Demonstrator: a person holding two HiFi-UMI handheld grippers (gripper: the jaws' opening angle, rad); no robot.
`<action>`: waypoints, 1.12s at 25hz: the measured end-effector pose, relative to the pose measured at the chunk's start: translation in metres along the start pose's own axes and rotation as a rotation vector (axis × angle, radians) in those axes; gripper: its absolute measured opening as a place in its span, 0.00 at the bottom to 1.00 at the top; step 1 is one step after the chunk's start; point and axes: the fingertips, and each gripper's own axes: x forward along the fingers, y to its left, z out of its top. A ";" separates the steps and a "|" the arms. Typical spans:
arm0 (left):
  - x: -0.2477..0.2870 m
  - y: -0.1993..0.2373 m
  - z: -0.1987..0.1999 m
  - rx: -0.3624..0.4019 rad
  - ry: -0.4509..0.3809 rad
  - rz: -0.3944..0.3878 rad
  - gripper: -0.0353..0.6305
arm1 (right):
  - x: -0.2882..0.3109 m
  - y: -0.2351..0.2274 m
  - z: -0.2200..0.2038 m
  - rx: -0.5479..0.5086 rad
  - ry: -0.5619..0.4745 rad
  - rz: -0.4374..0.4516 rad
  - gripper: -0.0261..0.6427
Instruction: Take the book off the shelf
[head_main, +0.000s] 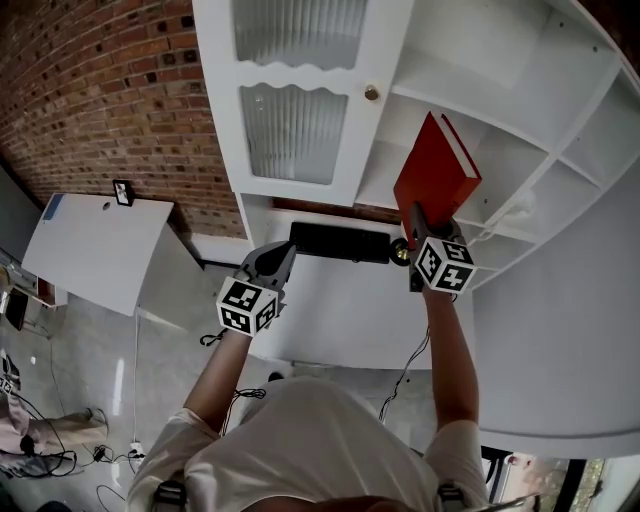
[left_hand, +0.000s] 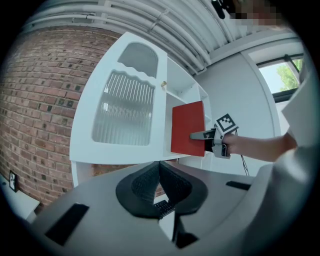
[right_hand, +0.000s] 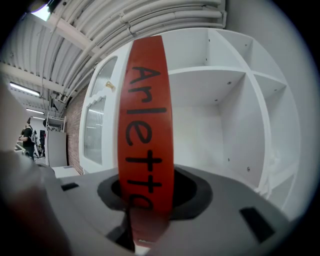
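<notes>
Currently we have the right gripper (head_main: 413, 218) jaws clamped on the spine of the red book (head_main: 437, 178). The book's long axis runs up and away from the jaws toward the open shelf (head_main: 520, 150) compartment. The cabinet door (head_main: 292, 130) stands just left of it. The left gripper (head_main: 281, 255), jaws together and empty, hangs lower and well apart.
</notes>
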 end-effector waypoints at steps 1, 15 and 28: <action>0.001 -0.001 0.000 -0.001 -0.001 -0.003 0.04 | -0.005 0.001 -0.001 0.001 -0.003 0.000 0.28; 0.002 -0.010 0.001 -0.004 -0.005 -0.025 0.04 | -0.062 0.013 -0.021 -0.018 -0.029 -0.009 0.28; -0.005 -0.013 0.000 -0.008 -0.004 -0.018 0.04 | -0.091 0.017 -0.049 0.006 -0.004 -0.013 0.28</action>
